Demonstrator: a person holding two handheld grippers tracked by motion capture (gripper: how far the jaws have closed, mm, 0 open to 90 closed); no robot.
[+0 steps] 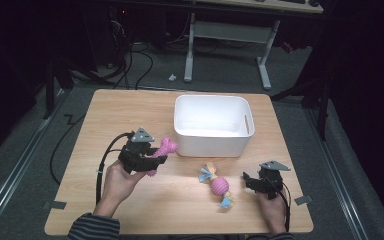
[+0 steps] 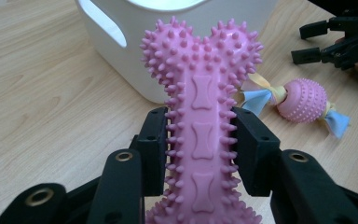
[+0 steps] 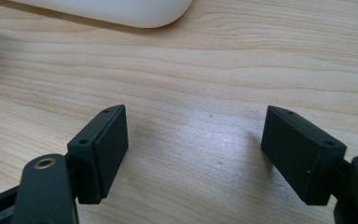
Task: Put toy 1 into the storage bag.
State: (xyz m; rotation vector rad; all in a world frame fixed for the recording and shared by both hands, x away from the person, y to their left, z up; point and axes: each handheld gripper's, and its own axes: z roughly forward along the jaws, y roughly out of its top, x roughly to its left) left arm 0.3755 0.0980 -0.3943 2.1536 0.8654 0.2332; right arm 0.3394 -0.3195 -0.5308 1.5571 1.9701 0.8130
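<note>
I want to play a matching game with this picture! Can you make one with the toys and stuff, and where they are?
Things:
1. bone
2. ball toy
3. bin
4. right gripper

Places or states:
A. lying on the table between the two hands
B. open, nothing in it
C. squeezed in the left gripper
D. standing at the back of the table, white

Pairs: 1-C, 2-A, 3-D, 4-B
</note>
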